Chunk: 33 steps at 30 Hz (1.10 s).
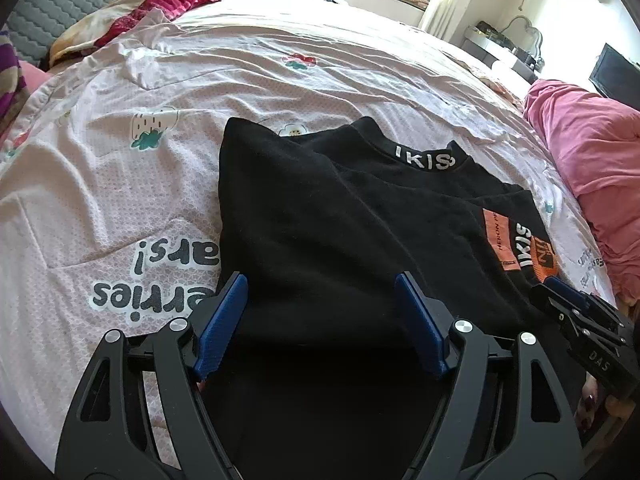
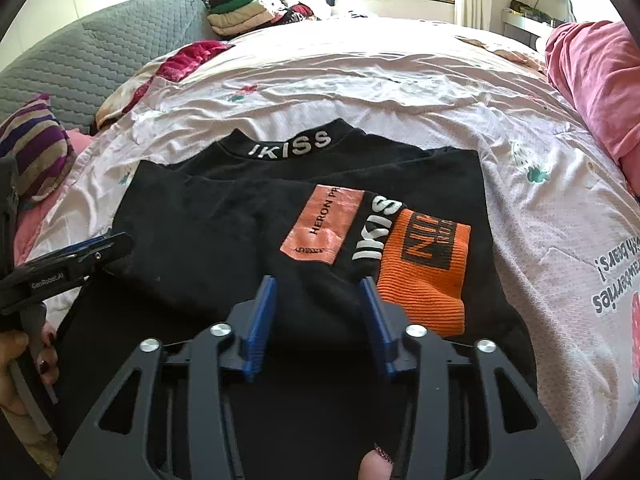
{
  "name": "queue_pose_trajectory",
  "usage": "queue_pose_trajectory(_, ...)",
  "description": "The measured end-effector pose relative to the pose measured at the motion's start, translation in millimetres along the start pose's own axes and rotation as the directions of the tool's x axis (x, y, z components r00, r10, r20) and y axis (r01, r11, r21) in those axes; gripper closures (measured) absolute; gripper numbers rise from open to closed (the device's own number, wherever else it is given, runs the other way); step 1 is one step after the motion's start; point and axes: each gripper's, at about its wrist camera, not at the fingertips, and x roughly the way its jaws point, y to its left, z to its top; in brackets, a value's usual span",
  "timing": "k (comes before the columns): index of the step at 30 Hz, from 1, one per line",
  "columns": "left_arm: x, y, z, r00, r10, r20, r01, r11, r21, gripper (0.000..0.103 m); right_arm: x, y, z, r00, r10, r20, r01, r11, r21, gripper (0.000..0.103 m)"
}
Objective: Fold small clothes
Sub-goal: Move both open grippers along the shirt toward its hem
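Lying on the bed (image 2: 400, 76), the black top (image 2: 224, 224) has both sleeves folded in, its lower half hanging unfolded below both grippers. Left gripper (image 1: 320, 320) and right gripper (image 2: 318, 326) gape over it, pinching nothing.

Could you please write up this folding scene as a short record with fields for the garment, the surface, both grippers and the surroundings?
garment: black long-sleeved top with white-lettered collar, sleeves folded across the body, orange ribbed cuff on top
surface: pale pink printed bedsheet, wrinkled
left gripper: open, over the top's near left part, no fabric pinched
right gripper: open, beside the orange cuff, no fabric pinched
surroundings: pink blanket at right, stacked folded clothes beyond the bed
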Motion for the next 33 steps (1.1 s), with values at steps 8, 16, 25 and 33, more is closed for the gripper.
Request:
queue_pose_trajectory(8,-15.0,-0.1,3.9,0.999,-0.017,0.033,0.017,1.000,-0.012,0.030,-9.4,-5.6,0.2,1.000,-0.010,0.023,0.009,0.999,0.040,0.037)
queue_pose_trajectory(16,-35.7,-0.4,7.8,0.997,-0.015,0.078,0.016,1.000,-0.006,0.019,-27.7,-9.3,2.5,0.997,-0.024,0.070,0.019,0.997,0.070,0.014)
queue_pose_trajectory(25,-61.7,0.5,8.0,0.991,-0.011,0.135,0.012,1.000,-0.006,0.010,-50.1,-12.1,4.8,0.992,-0.021,0.121,0.010,0.996,0.088,0.010)
queue_pose_trajectory(33,-80.7,-1.0,2.1,0.986,-0.001,0.166,-0.002,1.000,0.018,0.010,-74.9,-16.3,2.5,0.984,-0.020,0.177,0.003,0.996,0.095,0.008)
